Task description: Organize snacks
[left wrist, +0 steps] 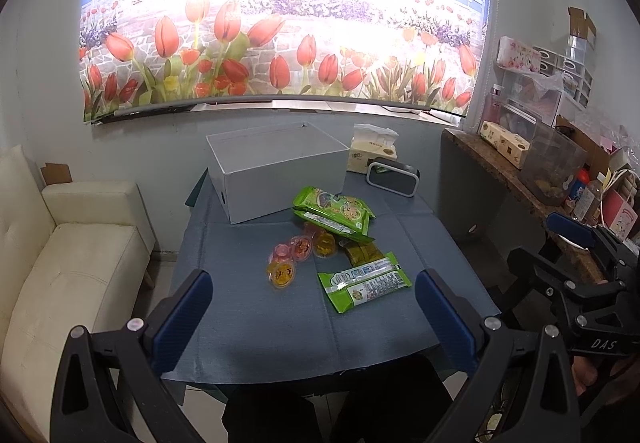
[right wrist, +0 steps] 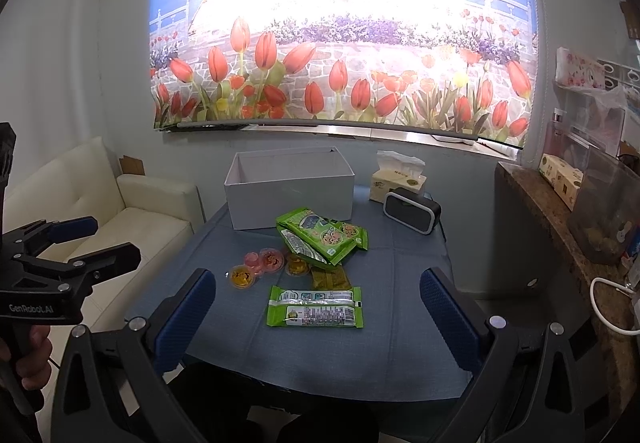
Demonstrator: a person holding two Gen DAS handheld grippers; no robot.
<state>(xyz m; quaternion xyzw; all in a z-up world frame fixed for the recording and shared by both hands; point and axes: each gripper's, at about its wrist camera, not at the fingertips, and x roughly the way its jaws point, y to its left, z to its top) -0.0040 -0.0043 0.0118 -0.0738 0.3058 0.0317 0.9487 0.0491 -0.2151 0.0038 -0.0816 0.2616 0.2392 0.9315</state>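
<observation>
both hand-held grippers hover over the near edge of the bench (left wrist: 248,327), nothing held. left hand-held gripper (left wrist: 314,307) has its jaws spread wide, empty. right hand-held gripper (right wrist: 318,307) same, wide apart, empty.

snacks sit mid-bench, none boxed yet. white box (right wrist: 290,199) stands at the far side, top open, looks empty inside from the right wrist view. stack of green packets (right wrist: 322,237) lies just in front of the box, overlapping each other. nearest green packet (right wrist: 316,307) lies flat, alone, label side up, closest to the grippers. jelly cups (right wrist: 262,263) cluster left of centre, touching each other; one orange cup (right wrist: 241,277) sits a bit apart at the left. small brown packet (right wrist: 329,277) lies between the near packet and the stack. tissue pack (right wrist: 396,185) and speaker (right wrist: 412,211) are right of the box, not part of the job.

judgement: task at start, first pick not made. best first grab is probably the near green packet with the right gripper, since it's isolated. it's thin and flat, so come down low, pinch across the short width, edge first, not the middle. film is slippery; close fully before lifting. jelly cups: take one at a time by the rim sides, the lone orange cup suits the left gripper. risk: knocking the neighbouring cups.
</observation>
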